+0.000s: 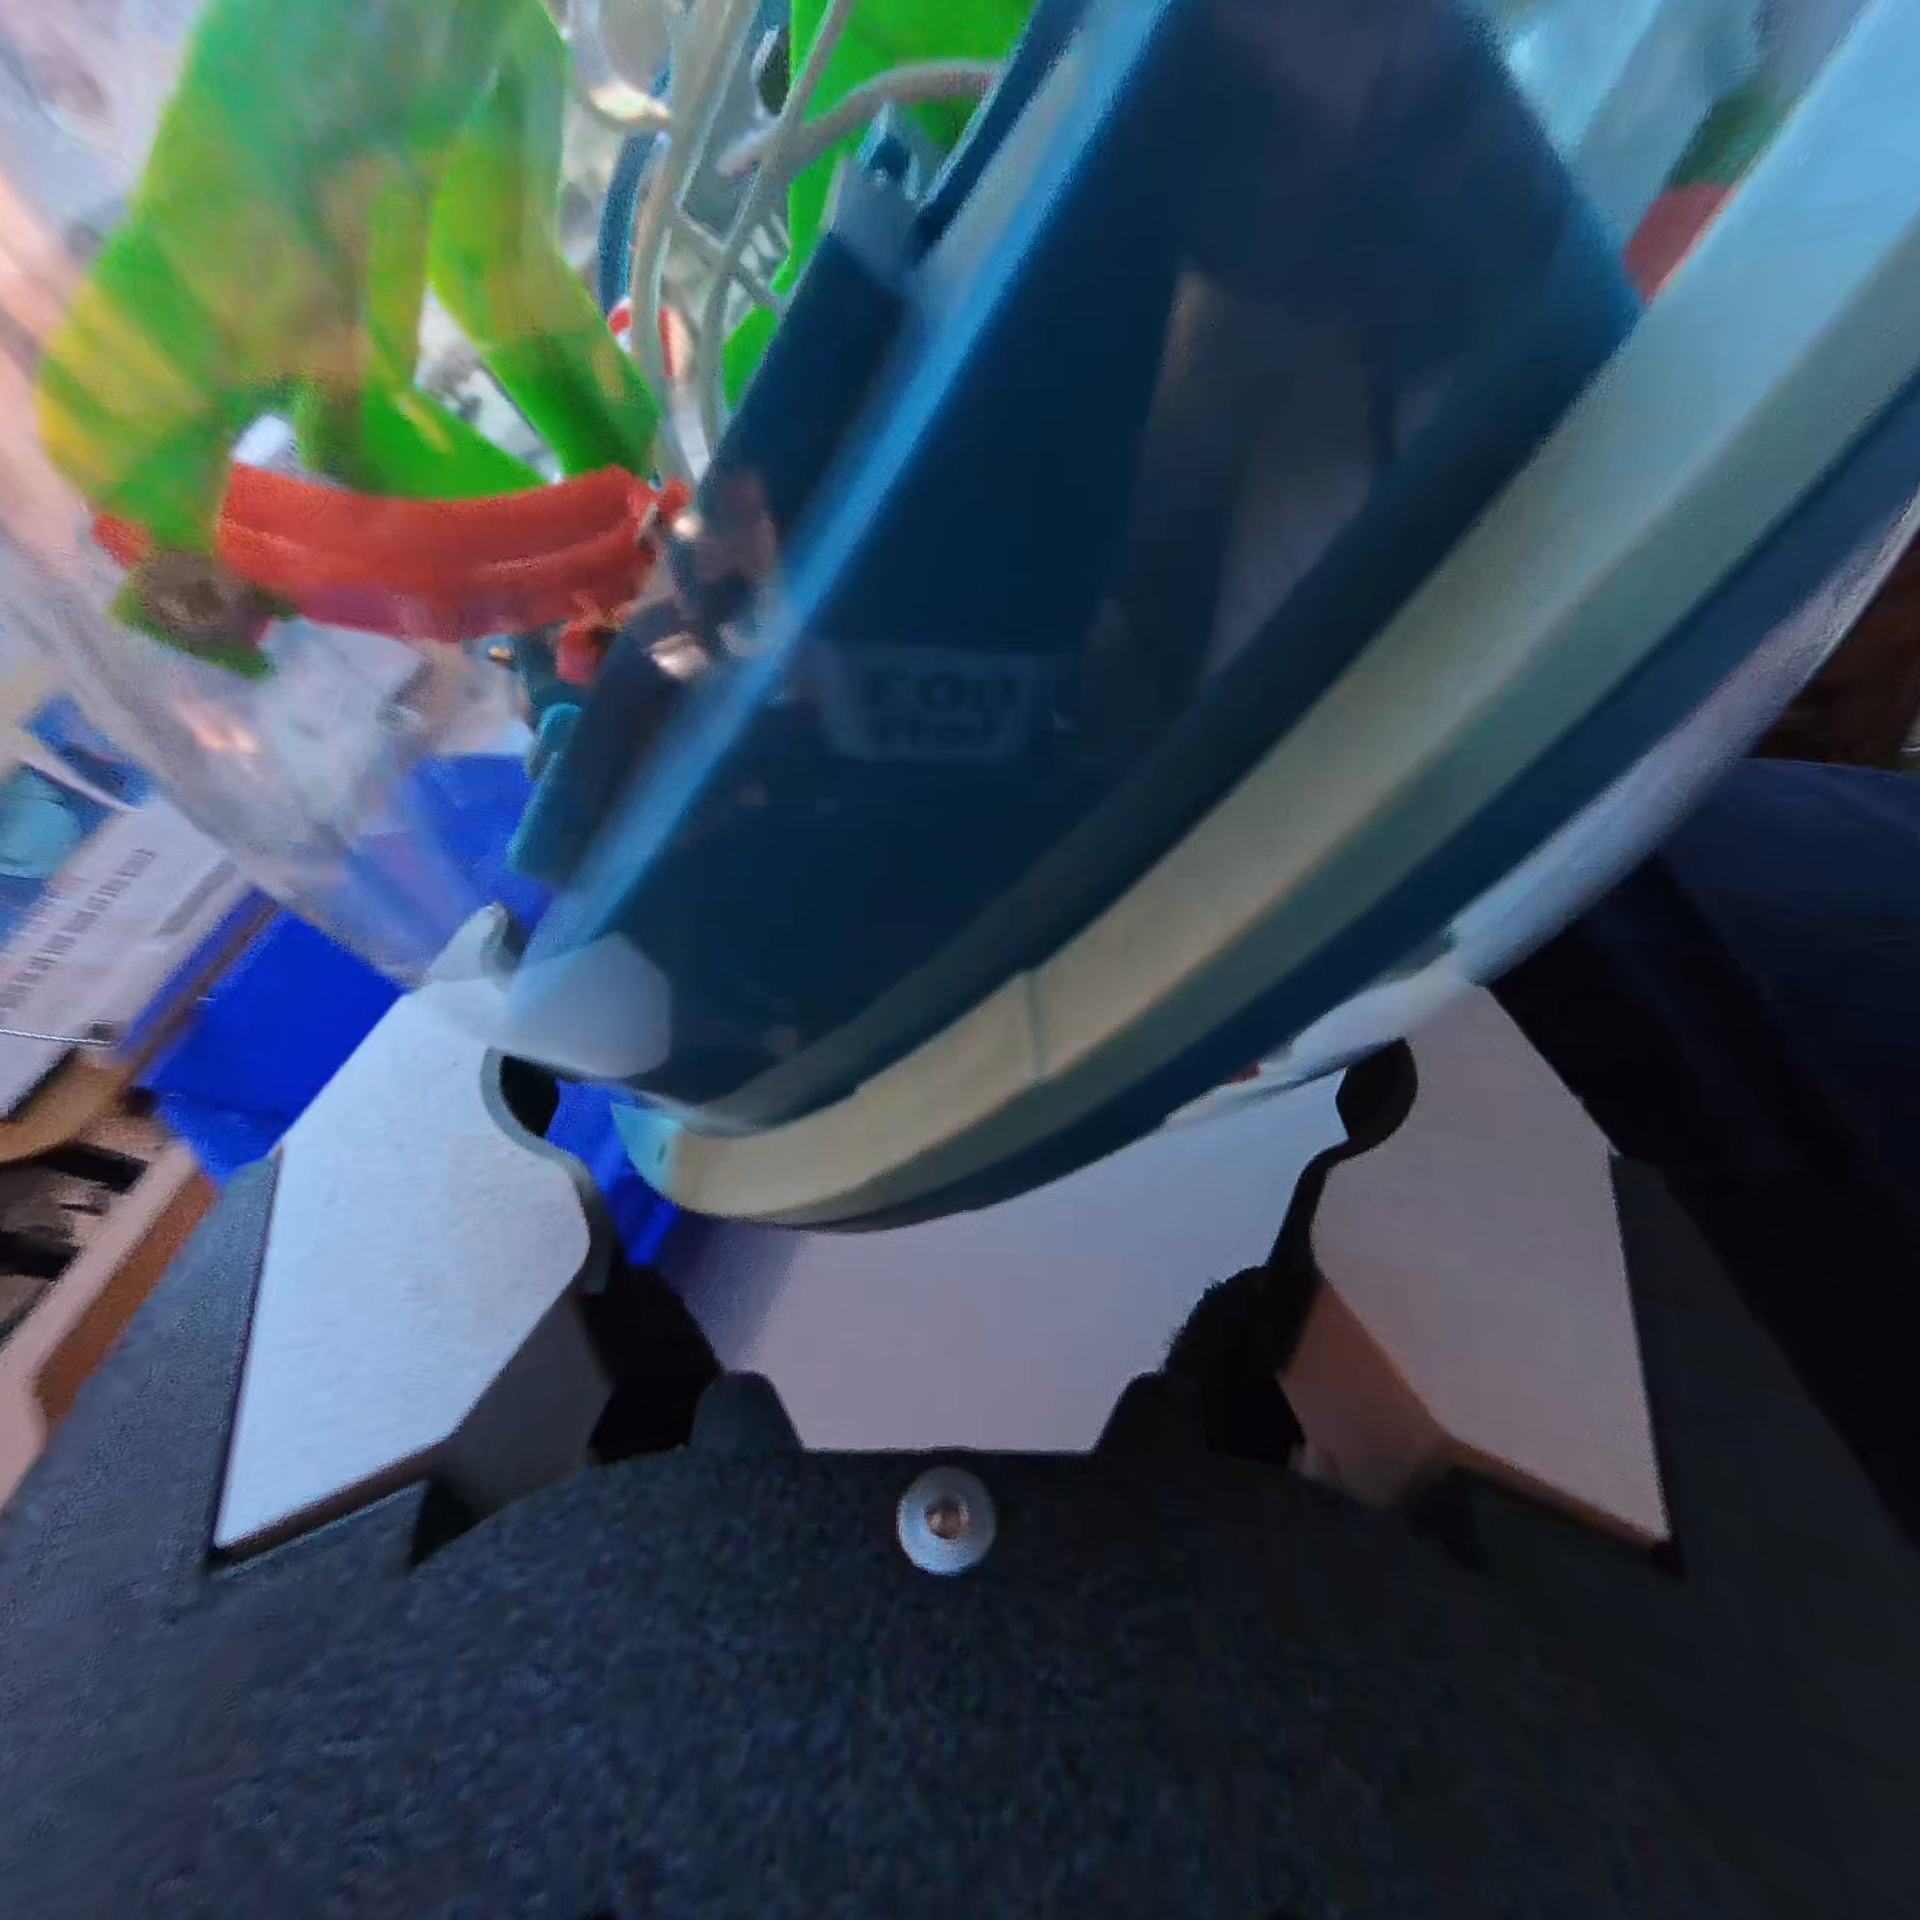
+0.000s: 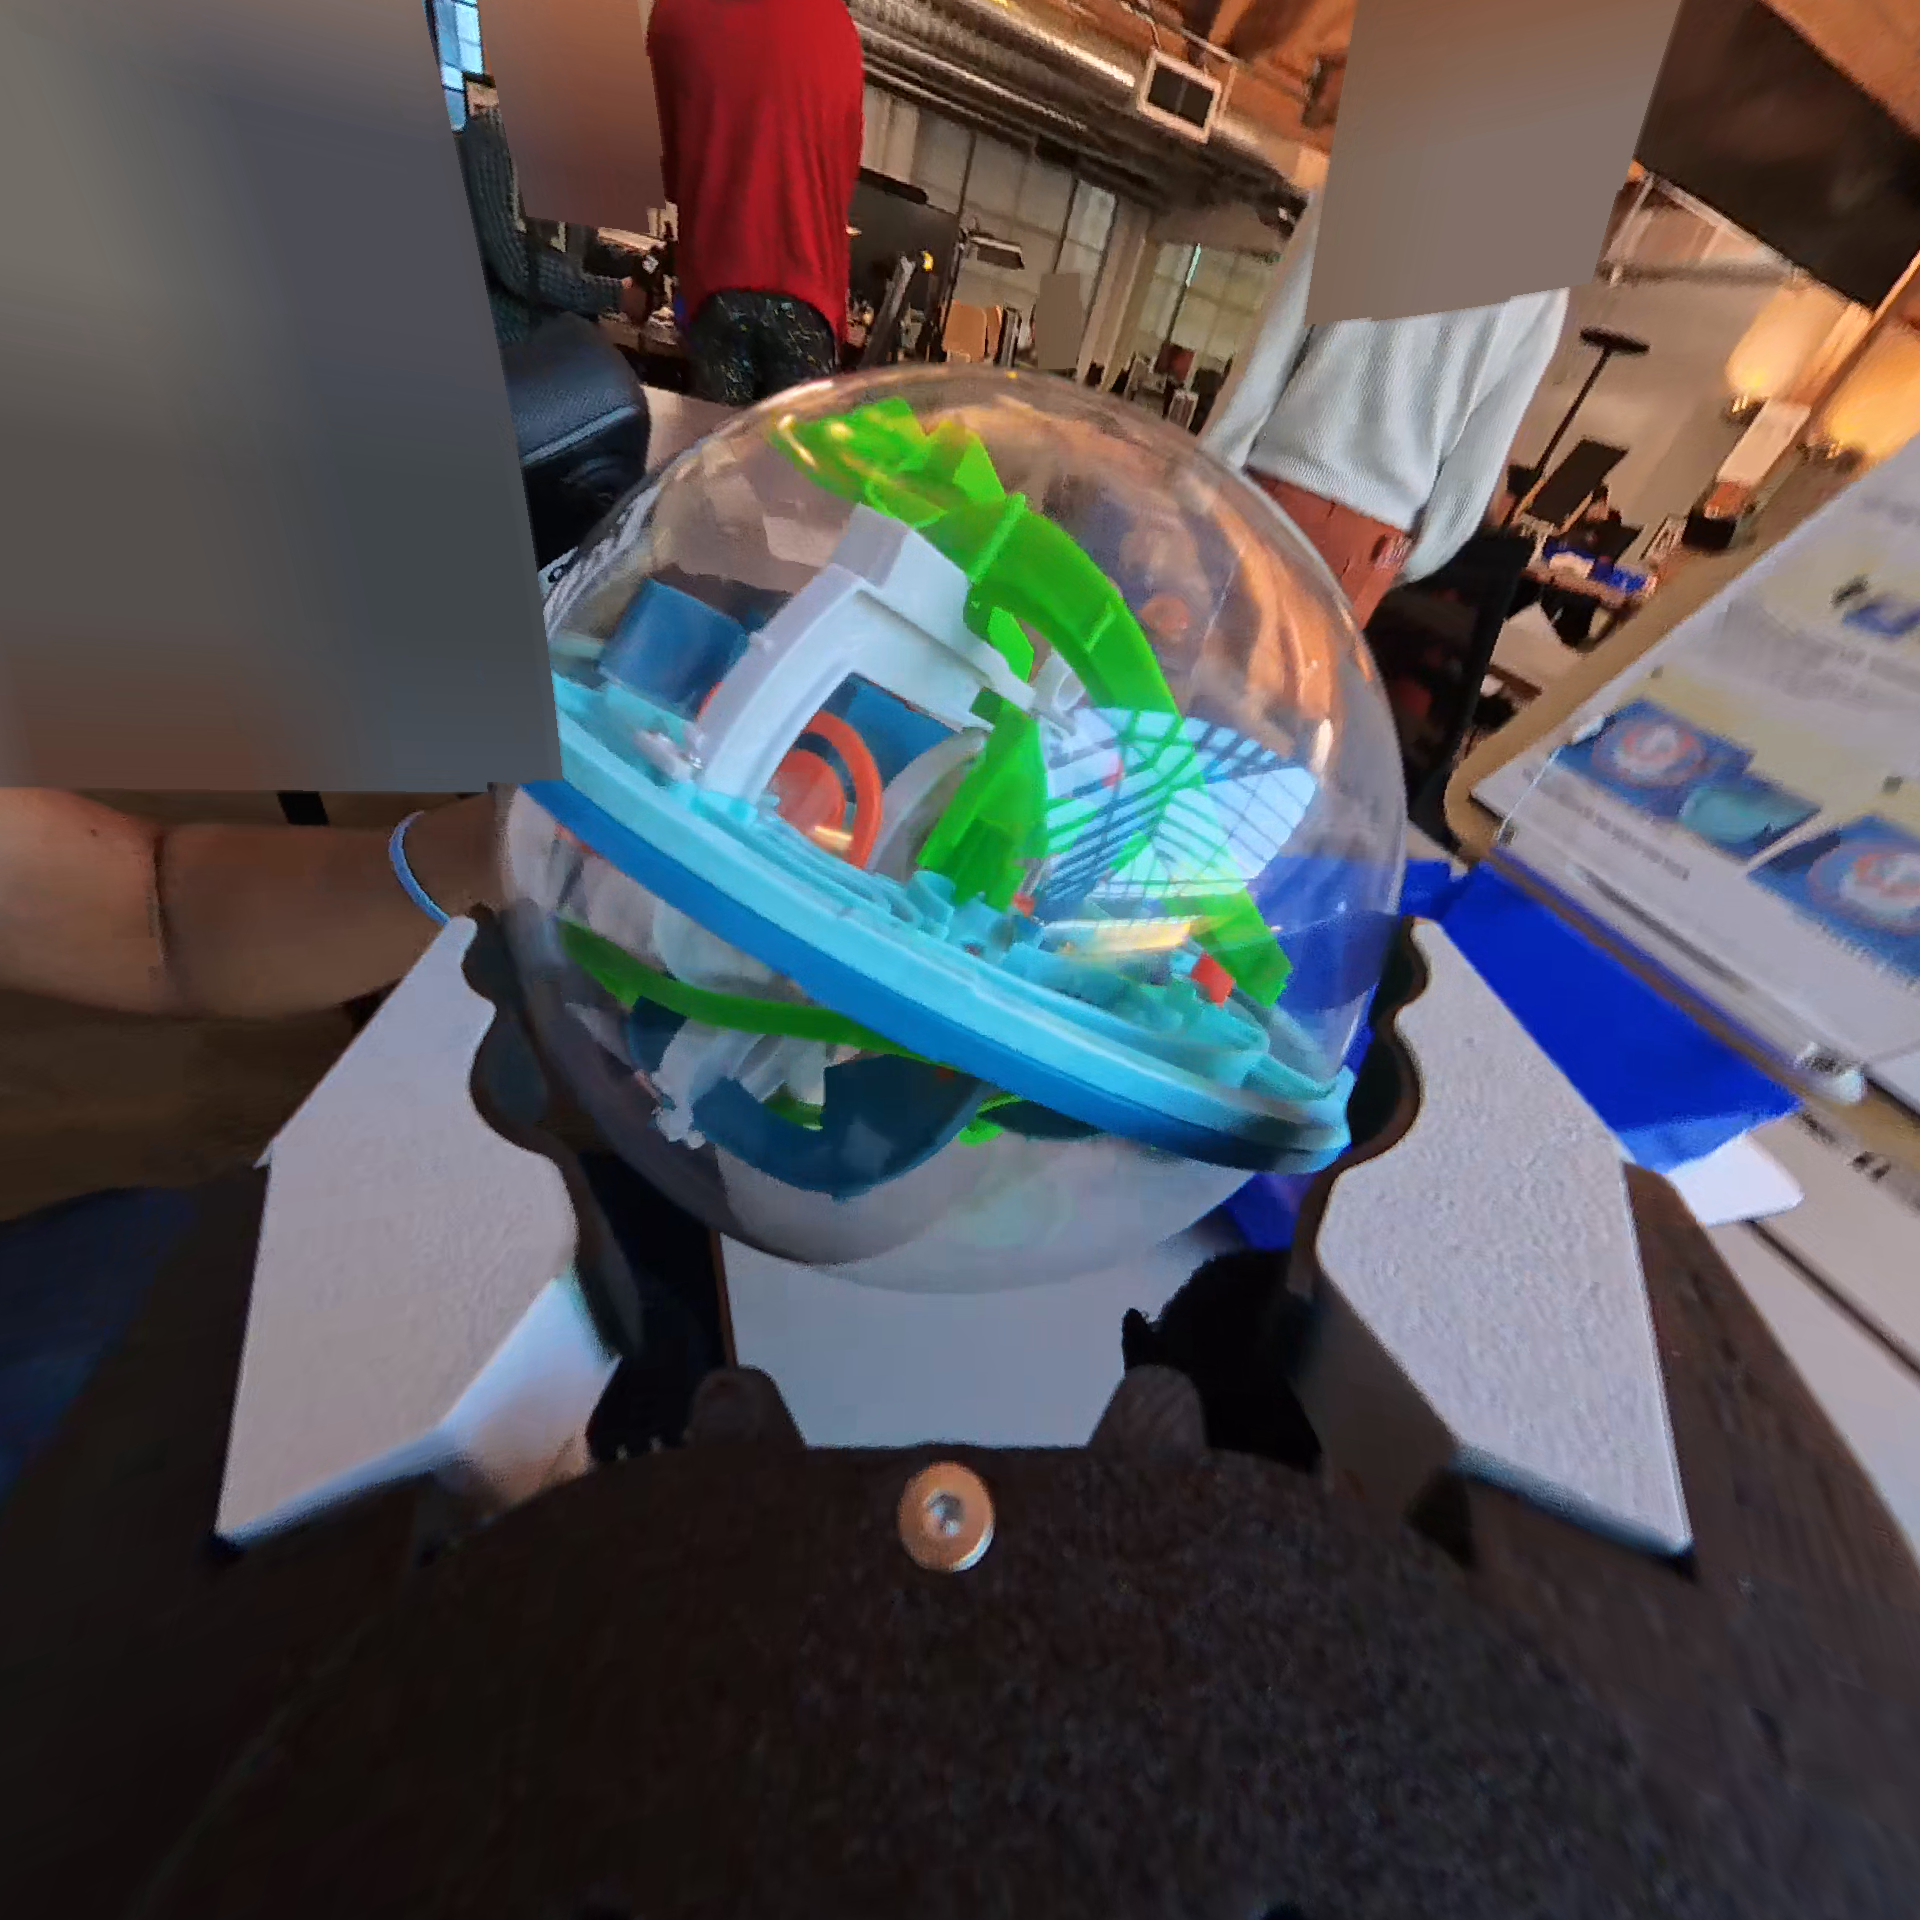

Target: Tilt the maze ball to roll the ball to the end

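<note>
The maze ball [image 2: 935,831] is a clear sphere with green, white, orange and blue tracks inside and a light-blue ring around its middle. The ring tilts down to the right. My right gripper [image 2: 945,935] is shut on the maze ball, with its white fingers [image 2: 395,1195] against both sides. In the left wrist view the maze ball [image 1: 1039,623] fills the frame, blurred and very close. My left gripper [image 1: 956,1029] is shut on it at the ring edge. I cannot pick out the small ball inside.
A person's forearm [image 2: 208,894] with a blue wristband is at the left. A blue cloth [image 2: 1558,987] and a printed board [image 2: 1714,779] are at the right, and also show in the left wrist view [image 1: 83,883]. People [image 2: 758,187] stand behind.
</note>
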Demonstrator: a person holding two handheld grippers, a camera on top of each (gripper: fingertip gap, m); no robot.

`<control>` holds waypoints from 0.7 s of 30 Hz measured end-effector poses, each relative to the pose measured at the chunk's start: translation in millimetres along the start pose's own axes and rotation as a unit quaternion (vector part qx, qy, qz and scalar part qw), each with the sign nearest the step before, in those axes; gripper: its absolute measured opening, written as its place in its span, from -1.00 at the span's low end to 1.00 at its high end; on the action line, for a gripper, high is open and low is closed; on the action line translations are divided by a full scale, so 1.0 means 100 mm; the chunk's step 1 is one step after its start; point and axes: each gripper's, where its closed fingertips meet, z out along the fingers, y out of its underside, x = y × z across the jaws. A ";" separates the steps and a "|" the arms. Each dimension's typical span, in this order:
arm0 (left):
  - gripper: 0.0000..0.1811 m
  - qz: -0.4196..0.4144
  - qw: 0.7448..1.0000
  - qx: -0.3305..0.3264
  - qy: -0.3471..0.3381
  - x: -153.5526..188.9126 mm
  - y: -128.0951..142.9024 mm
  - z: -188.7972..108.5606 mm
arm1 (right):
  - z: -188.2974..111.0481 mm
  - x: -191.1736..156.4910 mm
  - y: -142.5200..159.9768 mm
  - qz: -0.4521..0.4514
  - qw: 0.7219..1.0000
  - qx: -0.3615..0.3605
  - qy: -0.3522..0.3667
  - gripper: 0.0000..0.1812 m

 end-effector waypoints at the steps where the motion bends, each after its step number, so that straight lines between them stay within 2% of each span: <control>1: 0.68 0.014 1.000 0.001 -0.013 -0.04 -0.07 -0.06 | -0.01 -0.03 -0.08 -0.016 1.000 0.003 -0.002 0.71; 11: 0.67 0.120 0.987 -0.003 -0.108 -0.21 -0.76 -0.62 | -0.18 -0.29 -0.82 -0.122 0.992 0.040 -0.011 0.71; 21: 0.67 0.190 0.967 -0.034 -0.166 -0.20 -1.10 -0.97 | -0.31 -0.50 -1.12 -0.173 0.981 0.081 -0.018 0.71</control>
